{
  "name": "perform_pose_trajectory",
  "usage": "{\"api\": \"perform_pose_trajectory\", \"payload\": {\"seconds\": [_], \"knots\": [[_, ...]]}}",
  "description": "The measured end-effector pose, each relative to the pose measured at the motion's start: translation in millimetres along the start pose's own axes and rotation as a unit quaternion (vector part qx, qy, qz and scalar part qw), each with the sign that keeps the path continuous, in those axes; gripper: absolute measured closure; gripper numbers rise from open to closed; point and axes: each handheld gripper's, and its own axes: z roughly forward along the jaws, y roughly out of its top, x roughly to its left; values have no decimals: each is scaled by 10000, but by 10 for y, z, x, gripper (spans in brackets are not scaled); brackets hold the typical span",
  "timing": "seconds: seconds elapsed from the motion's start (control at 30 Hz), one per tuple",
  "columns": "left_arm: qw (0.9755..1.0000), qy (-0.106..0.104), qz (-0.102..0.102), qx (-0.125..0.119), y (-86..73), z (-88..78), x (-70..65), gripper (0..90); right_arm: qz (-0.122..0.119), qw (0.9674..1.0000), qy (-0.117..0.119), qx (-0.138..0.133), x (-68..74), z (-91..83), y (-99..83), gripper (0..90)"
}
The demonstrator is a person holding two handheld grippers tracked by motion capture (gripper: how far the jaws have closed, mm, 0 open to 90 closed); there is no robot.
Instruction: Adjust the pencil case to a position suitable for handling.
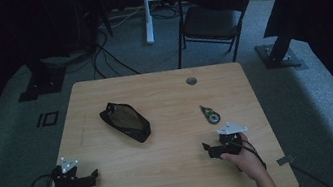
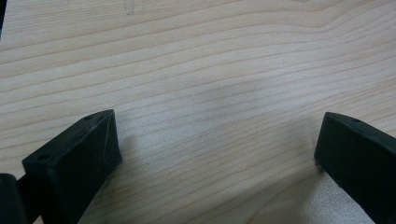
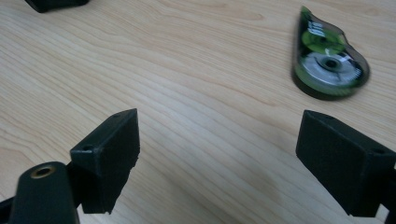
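A person sits at a pale wooden table (image 1: 177,173) in a dim room, holding a black two-jaw gripper in each hand. Seen from the high view, the left gripper (image 1: 94,178) rests low over the near left corner of the table, and the right gripper (image 1: 206,148) sits over the near right part.

Two things lie on the table. A small teardrop-shaped correction-tape dispenser with a clear green and black shell (image 1: 209,114) lies just beyond the right gripper, toward the far side and slightly to the person's right. Its long axis runs roughly from near to far, angled a little, with the narrow tip pointing away from the person. A flat black zip pouch with a see-through panel (image 1: 125,122) lies near the middle of the table, set diagonally, well apart from both grippers.

In the right gripper view, the right gripper (image 3: 217,135) has its jaws spread wide with nothing between them, only bare wood. The tape dispenser (image 3: 327,58) appears ahead and off to the upper right, outside the line between the jaws, its rounded end nearer.

In the left gripper view, the left gripper (image 2: 217,140) is also spread wide and holds nothing.

The right hand is clearly the nearer one to the dispenser; reaching it would likely need a short move forward and a turn toward it.
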Motion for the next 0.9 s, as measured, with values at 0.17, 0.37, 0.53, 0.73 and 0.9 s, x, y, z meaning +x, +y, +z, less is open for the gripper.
{"api": "perform_pose_trajectory", "payload": {"seconds": [0.17, 0.37, 0.53, 0.73, 0.9], "knots": [[10000, 0, 0, 0, 0, 0, 0, 1, -21, 10000, 85, -15, 56, 43, 30, 132], [10000, -1, 1, 1, 0, 0, 0, 2, -104, 9997, 211, -55, 159, 107, 100, 135], [10000, 0, 0, 0, 0, 0, 0, 2, -154, 9993, 332, -81, 266, 172, 163, 136], [10000, 0, 1, 1, 0, 0, 0, 2, -236, 9985, 485, -115, 405, 267, 237, 137], [10000, 0, 0, 0, 0, 0, 0, 2, -273, 9980, 558, -137, 489, 328, 291, 142]]}}
